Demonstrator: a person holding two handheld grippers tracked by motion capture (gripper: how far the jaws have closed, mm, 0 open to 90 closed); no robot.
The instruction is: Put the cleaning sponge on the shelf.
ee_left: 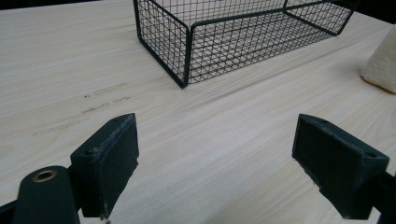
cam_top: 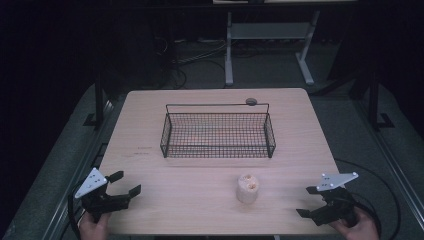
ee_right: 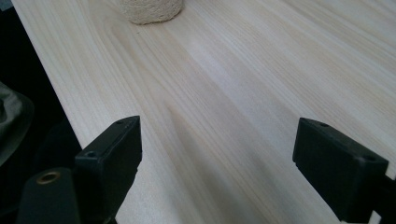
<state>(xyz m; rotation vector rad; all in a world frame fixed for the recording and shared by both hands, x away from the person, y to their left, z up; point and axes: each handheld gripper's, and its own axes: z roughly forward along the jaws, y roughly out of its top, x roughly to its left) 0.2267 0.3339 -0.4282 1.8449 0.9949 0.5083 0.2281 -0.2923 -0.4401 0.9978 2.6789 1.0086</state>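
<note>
L fingers: wide apart, nothing btwn them; in the left gripper view both black pads point(ee_left: 109, 163) hang over bare wood.
L gripper point(cam_top: 125, 184): near-left corner of table, jaws aimed right and a bit far, twd the basket; grey 3-cornered plate on top, cable trailing off the near edge.
L hand point(cam_top: 94, 225): grips the handle from the near edge, just off the table's near-left.
R fingers: also wide apart, holding nothing; in the right gripper view the pads point(ee_right: 112, 158) sit above plain wood by the table edge.
R gripper point(cam_top: 306, 201): near-right corner, jaws aimed left twd the beige lump; grey plate on top, cable looping off to the right.
R hand point(cam_top: 361, 227): at the near-right edge, wrapped round the handle.
Beige lump point(cam_top: 248, 188): small pale rough-textured piece w/ orange-ish spots on top, standing on the table near-centre, a bit right; btwn the two grippers, nearer the R one, touching neither. Seen at the far-right edge of the left gripper view point(ee_left: 382, 63) and at the top of the right gripper view point(ee_right: 150, 10). Exact kind: can't tell.
Wire basket point(cam_top: 218, 134): black mesh, rectangular, handle bar up along its far side; sits mid-table, far of the lump and well apart from it. Looks empty.
Table point(cam_top: 165, 200): light wood, faint marks left of the basket.
</note>
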